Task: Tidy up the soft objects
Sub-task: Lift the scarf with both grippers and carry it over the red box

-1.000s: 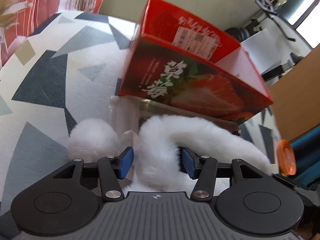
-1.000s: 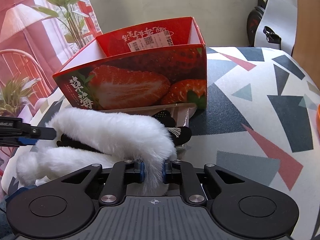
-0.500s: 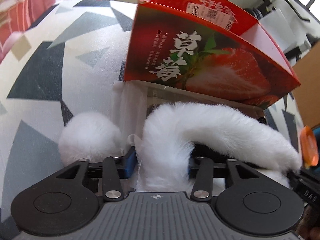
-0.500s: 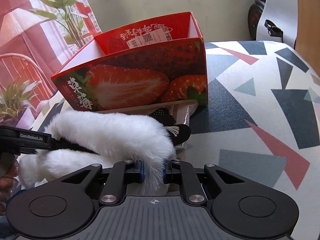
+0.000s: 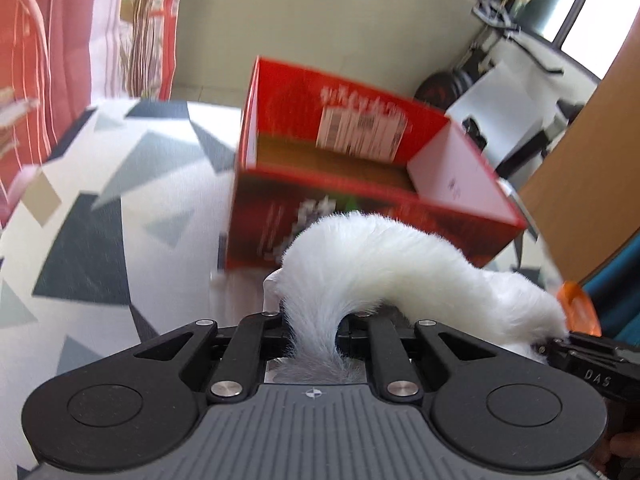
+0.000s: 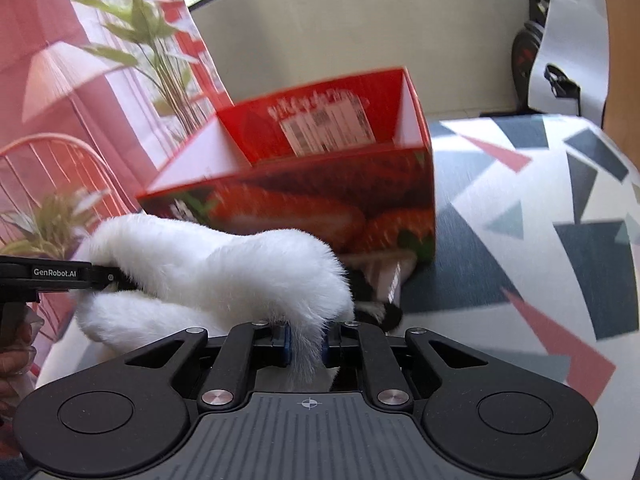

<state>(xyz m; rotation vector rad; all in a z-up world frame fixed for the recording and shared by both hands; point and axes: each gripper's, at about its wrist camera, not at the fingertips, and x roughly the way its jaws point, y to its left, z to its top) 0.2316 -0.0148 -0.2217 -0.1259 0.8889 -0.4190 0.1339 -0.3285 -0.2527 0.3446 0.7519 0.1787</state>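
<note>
A long white furry strip arches in front of an open red strawberry box on the patterned tablecloth. My left gripper holds one end, its jaws closing tight on the fur. The other end reaches the right gripper at the right edge. In the right wrist view the furry strip hangs above the cloth before the box. My right gripper pinches its near end, jaws still closing a little. The left gripper grips the far end at the left.
A black item in clear wrapping lies against the box's front. An orange object sits at the table's right edge. A potted plant and a pink wire chair stand beyond the left side. A hand shows at the left edge.
The left jaws have closed from wide onto the fur. Both grippers have risen, lifting the strip off the cloth, and the box's inside has come into view.
</note>
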